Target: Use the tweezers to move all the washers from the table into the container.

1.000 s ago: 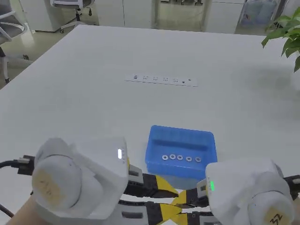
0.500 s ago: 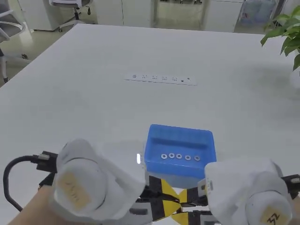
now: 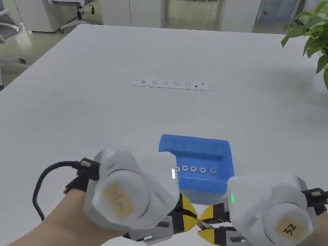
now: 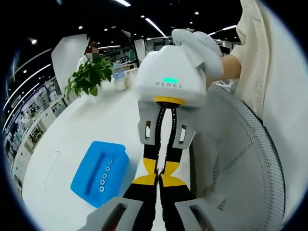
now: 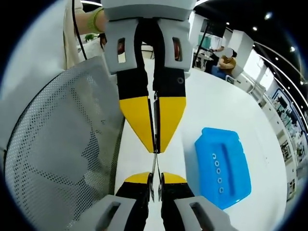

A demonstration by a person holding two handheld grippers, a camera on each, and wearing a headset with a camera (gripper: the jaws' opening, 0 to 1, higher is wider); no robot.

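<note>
Tweezers [image 5: 154,166] squeezed narrow, clamped tip to tip between right gripper [image 5: 154,185] and left gripper [image 5: 154,132], both sets of jaws closed on them. Five washers [image 3: 197,169] lie in a row inside the blue container [image 3: 205,147] on the table [image 3: 102,113], just ahead of the grippers.

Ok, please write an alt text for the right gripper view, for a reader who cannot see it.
The right gripper and the left gripper, facing it from the top, both have jaws shut on thin tweezers. Beside them a blue container holds five washers.
</note>
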